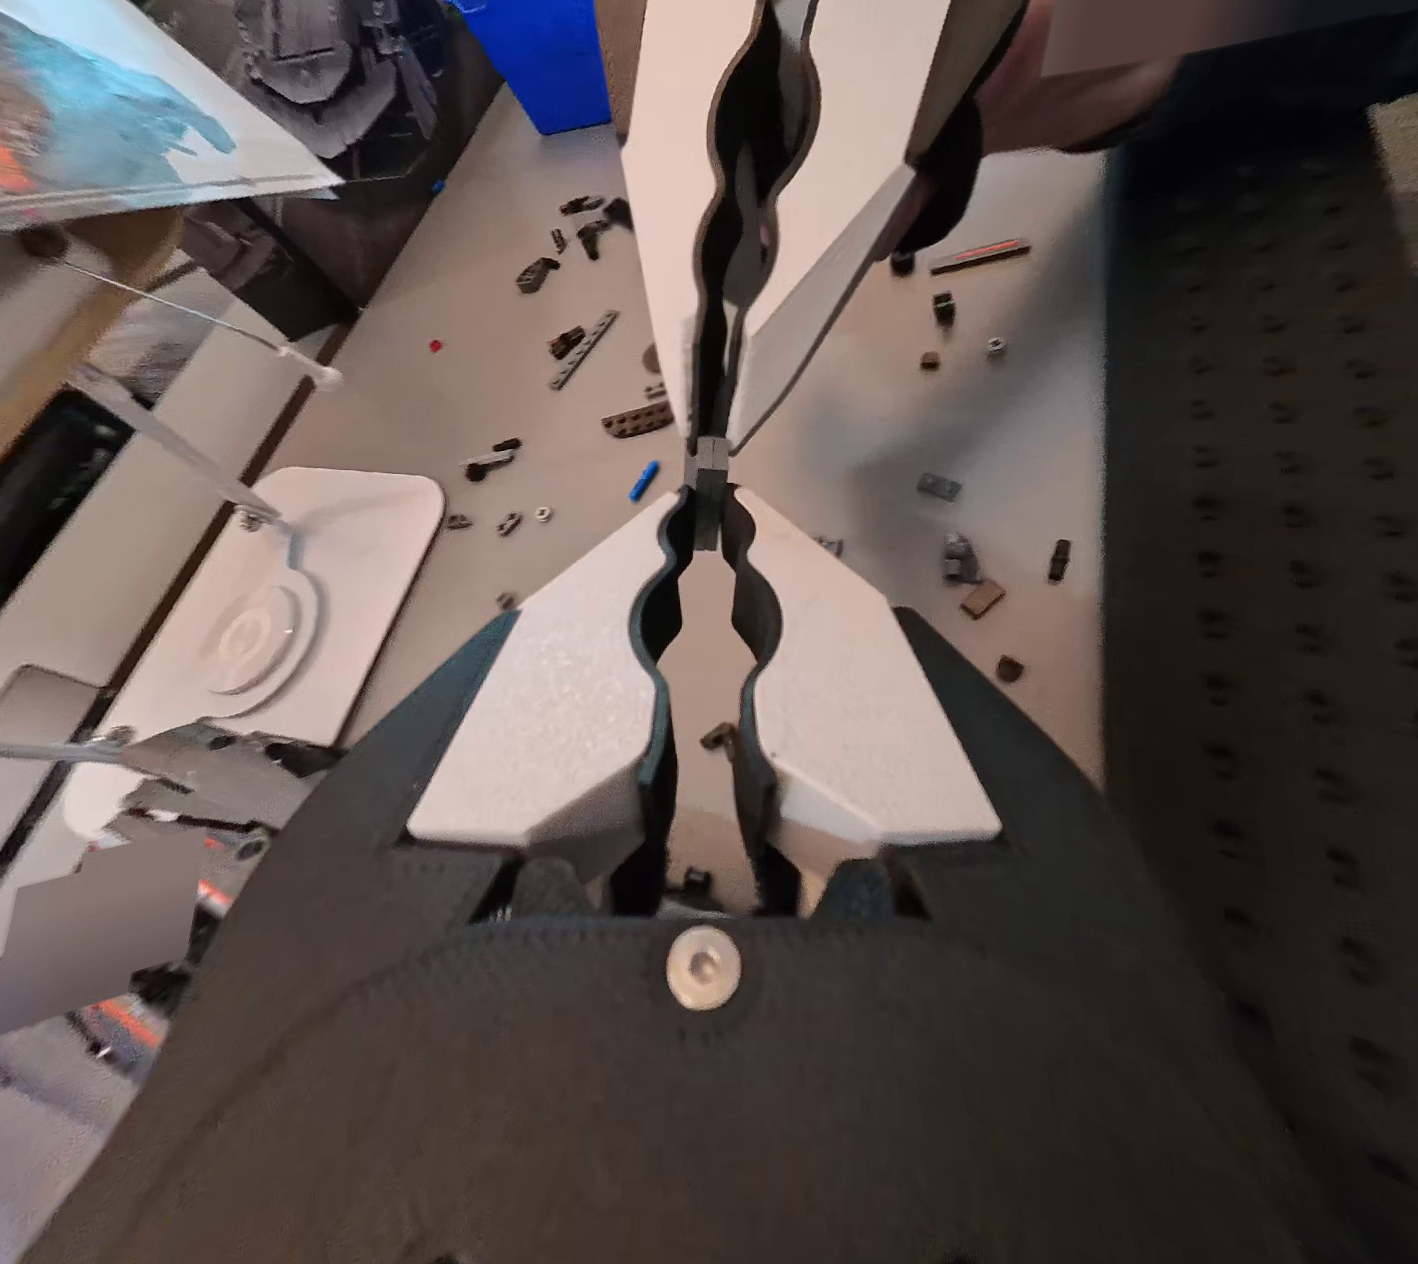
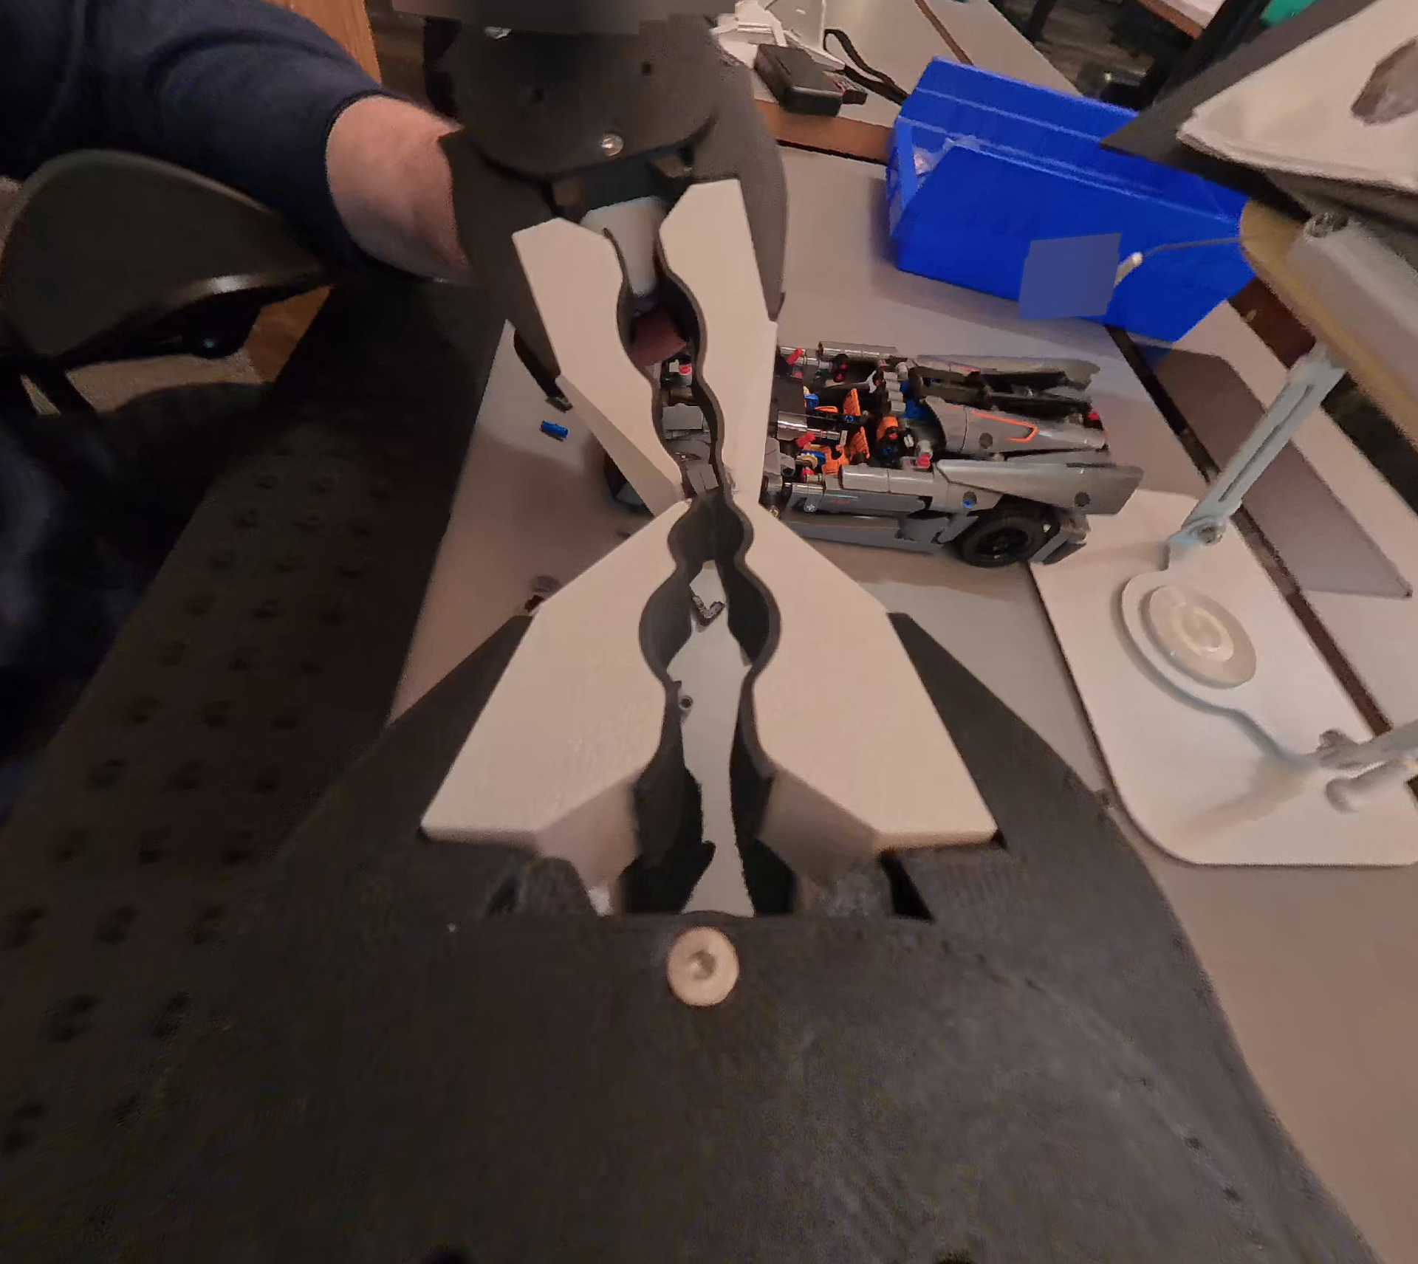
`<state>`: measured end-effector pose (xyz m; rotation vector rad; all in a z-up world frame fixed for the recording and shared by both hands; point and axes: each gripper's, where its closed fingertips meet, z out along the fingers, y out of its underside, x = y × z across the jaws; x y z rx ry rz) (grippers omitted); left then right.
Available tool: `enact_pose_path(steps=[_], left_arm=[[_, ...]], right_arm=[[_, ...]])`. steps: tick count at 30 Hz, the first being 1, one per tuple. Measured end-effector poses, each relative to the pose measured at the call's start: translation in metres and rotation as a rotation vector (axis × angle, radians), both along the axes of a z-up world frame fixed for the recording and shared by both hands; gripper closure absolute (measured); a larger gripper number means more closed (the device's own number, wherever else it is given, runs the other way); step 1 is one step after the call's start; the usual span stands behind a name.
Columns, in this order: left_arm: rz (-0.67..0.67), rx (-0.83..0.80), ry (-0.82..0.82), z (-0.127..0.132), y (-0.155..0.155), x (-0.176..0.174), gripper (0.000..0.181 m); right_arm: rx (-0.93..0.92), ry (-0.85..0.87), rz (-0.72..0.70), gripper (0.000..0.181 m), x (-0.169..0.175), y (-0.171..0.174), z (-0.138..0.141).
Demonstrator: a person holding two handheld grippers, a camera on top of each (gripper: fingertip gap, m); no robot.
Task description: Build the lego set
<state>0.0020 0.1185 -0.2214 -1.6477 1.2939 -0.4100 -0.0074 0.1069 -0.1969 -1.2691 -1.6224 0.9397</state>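
A: What have I got at the tips?

B: Left tongs pinching a small dark grey lego piece. Right tongs come in from the opposite side, tip to tip, pressed onto the far end of the same piece. From the right wrist view the piece is mostly hidden behind the tips; I can't make out its shape.

A: The car?

B: Grey lego car sits on the tabletop just behind the tongs, its rear covered by the left tongs.

A: Bins?

B: Blue bin beyond the car. Clear bags inside, contents too blurred to tell. Loose pieces scattered on the tabletop beneath the tongs.
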Motion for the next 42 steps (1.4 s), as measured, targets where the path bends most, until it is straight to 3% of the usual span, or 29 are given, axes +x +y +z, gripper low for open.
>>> enact_pose_path(steps=[7,13,16,21,28,31,39,42], left_arm=[[-0.059,-0.143,-0.073,-0.004,-0.008,0.004,0.177],[-0.031,-0.119,-0.062,-0.003,-0.005,0.003,0.178],[-0.044,-0.184,-0.112,-0.002,-0.006,0.003,0.177],[-0.065,-0.293,-0.169,-0.005,-0.007,0.004,0.178],[-0.089,-0.370,-0.202,-0.007,-0.010,0.005,0.177],[-0.070,-0.367,-0.185,-0.011,-0.008,0.005,0.177],[0.002,-0.307,-0.117,-0.017,0.001,-0.001,0.178],[0.016,-0.289,-0.109,-0.015,0.003,-0.002,0.177]], right_arm=[[0.120,-0.011,0.049,0.181,0.002,-0.005,-0.003],[0.086,-0.006,0.023,0.181,0.001,-0.001,-0.002],[0.070,-0.012,0.015,0.181,0.000,-0.001,-0.001],[-0.210,-0.017,0.055,0.181,0.000,0.001,-0.004],[-0.425,-0.020,0.110,0.181,0.001,0.000,-0.006],[-0.357,-0.046,0.086,0.181,0.001,0.002,-0.010],[0.059,-0.157,-0.088,0.181,-0.003,0.010,-0.017],[0.051,-0.151,-0.105,0.181,-0.004,0.011,-0.015]])
